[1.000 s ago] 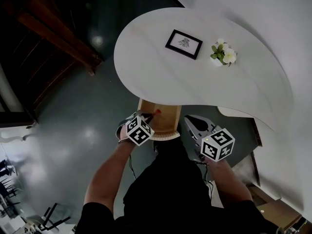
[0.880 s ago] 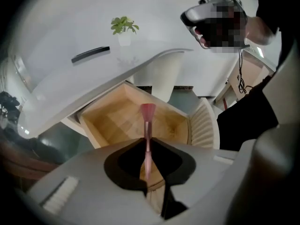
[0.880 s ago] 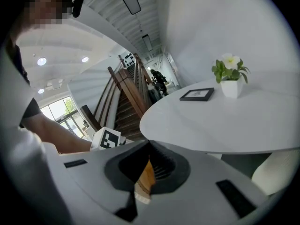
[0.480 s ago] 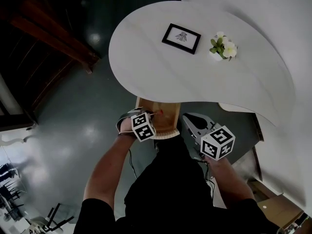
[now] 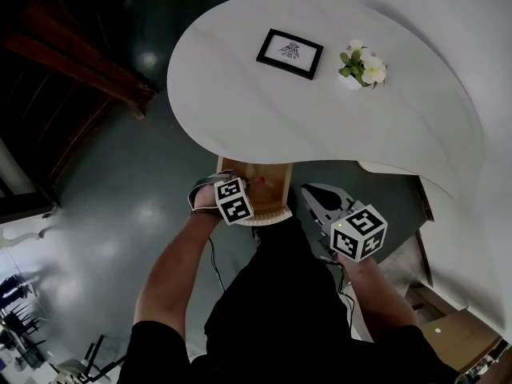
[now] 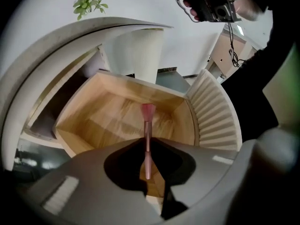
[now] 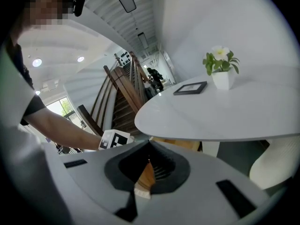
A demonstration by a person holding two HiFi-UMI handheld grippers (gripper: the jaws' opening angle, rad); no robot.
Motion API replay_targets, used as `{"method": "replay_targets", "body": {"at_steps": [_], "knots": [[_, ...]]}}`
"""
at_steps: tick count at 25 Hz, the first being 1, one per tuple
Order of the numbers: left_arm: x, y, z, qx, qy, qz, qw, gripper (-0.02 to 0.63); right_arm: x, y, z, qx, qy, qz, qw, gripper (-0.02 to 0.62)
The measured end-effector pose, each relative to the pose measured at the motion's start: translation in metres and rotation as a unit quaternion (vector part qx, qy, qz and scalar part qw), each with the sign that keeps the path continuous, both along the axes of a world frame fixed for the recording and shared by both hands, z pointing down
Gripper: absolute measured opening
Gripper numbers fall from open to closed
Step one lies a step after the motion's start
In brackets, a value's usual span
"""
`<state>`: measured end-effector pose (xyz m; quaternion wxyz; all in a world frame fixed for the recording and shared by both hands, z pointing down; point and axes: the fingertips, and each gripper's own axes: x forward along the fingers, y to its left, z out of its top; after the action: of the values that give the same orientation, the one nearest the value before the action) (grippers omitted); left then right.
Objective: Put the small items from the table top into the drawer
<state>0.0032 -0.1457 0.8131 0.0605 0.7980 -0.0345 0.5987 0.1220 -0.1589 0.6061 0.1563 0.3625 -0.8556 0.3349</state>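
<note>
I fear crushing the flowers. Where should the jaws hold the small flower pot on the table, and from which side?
Probably grip the white pot itself, low on its walls, coming in level from the side. It stands upright, and the flowers spread over its top.

My grey left gripper (image 6: 147, 143) pinches a slim pink brush (image 6: 147, 125); grey right gripper (image 7: 149, 147) closed, empty, both forearms stretched forward.

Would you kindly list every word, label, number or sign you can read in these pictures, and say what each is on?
No text is readable.
Framed picture: a dark drawing, any lettering too small to read.
Marker cubes: black-and-white square patterns only, no letters.
Pink brush in the left hand-held gripper: no print shows.
</note>
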Motion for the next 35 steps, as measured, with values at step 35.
{"method": "replay_targets", "body": {"at_steps": [35], "knots": [[-0.001,0.003,0.037,0.001,-0.050,0.134,0.9898,0.051,0.019,0.012,0.029,-0.023,0.015,0.010,1.000,0.012]]}}
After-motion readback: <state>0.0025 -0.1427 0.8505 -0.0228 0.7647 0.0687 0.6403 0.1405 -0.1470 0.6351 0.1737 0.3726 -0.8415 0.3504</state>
